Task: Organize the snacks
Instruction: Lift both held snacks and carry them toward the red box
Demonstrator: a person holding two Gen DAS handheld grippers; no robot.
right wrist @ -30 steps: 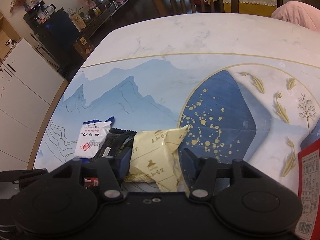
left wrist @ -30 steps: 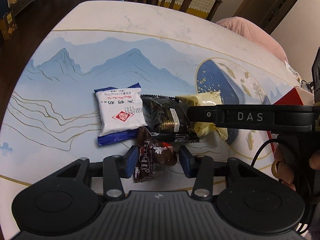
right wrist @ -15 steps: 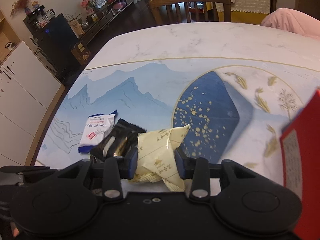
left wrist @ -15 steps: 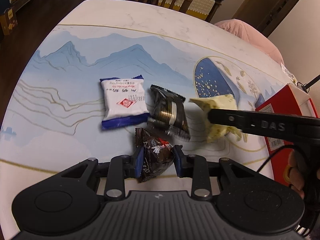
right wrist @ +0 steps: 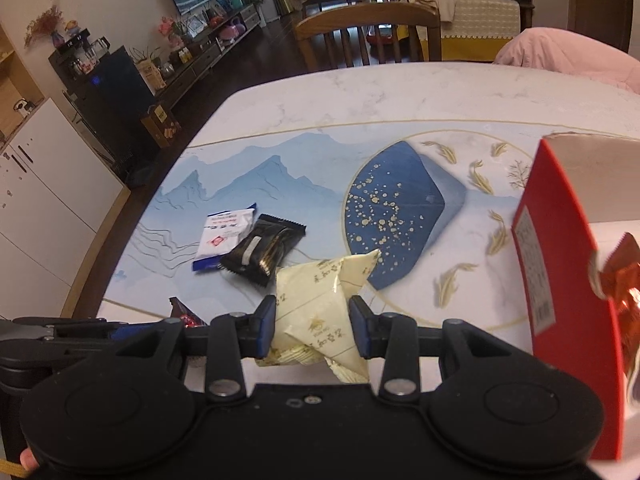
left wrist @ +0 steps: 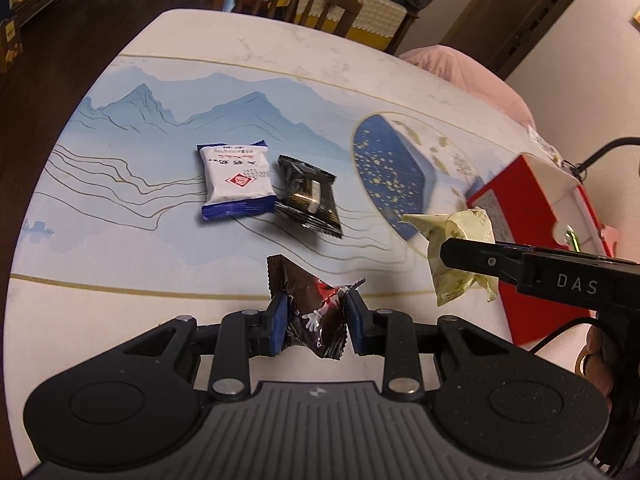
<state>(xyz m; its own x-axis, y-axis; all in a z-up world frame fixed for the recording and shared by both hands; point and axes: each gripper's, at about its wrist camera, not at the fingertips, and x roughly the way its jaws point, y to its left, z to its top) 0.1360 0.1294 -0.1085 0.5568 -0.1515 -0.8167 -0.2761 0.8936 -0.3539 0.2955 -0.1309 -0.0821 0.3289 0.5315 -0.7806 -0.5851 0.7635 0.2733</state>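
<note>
Left wrist view: my left gripper (left wrist: 314, 322) clamps one brown candy packet (left wrist: 316, 312), lifted off the table (left wrist: 120, 288). My right gripper (right wrist: 314, 330) pinches one cream packet (right wrist: 320, 312) beside the red box (right wrist: 568, 300). Two packets lie touching on the table: one white-and-blue (left wrist: 236, 178), one black (left wrist: 310, 196).
</note>
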